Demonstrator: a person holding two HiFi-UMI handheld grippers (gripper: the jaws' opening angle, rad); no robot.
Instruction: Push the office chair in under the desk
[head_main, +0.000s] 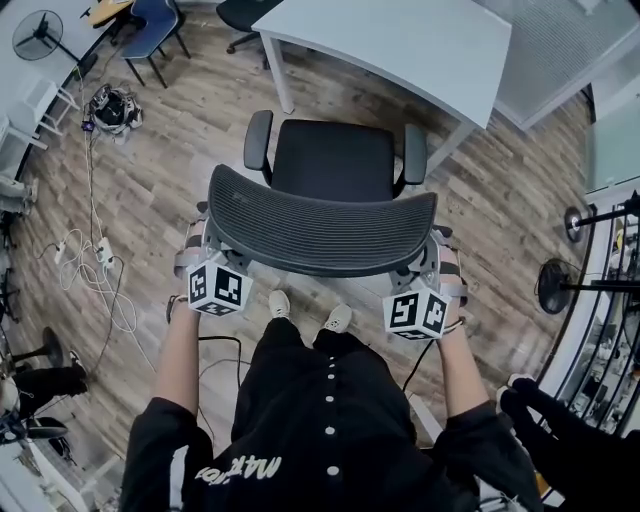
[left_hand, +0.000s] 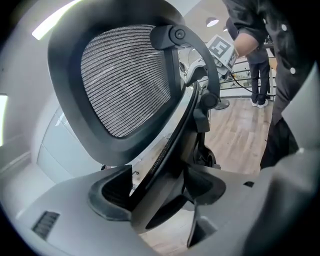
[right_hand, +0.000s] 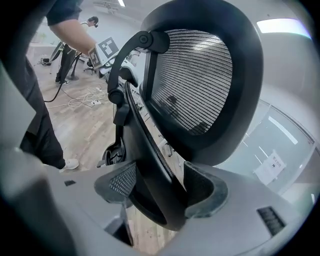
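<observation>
Head view: office chair (head_main: 332, 160) faces desk (head_main: 400, 40), seat outside it. Left gripper (left_hand: 159, 189), right gripper (right_hand: 156, 187) both clamped on backrest (head_main: 320, 228) edge.

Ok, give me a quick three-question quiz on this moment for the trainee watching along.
1. True or false: the seat of the office chair already sits under the desk.
2. What is the left gripper shut on? A) the edge of the backrest B) an armrest C) nothing
3. How many grippers grip the backrest?

Key:
1. False: the whole seat shows, short of the desk.
2. A.
3. Two: the right gripper clamps the other edge.
</observation>
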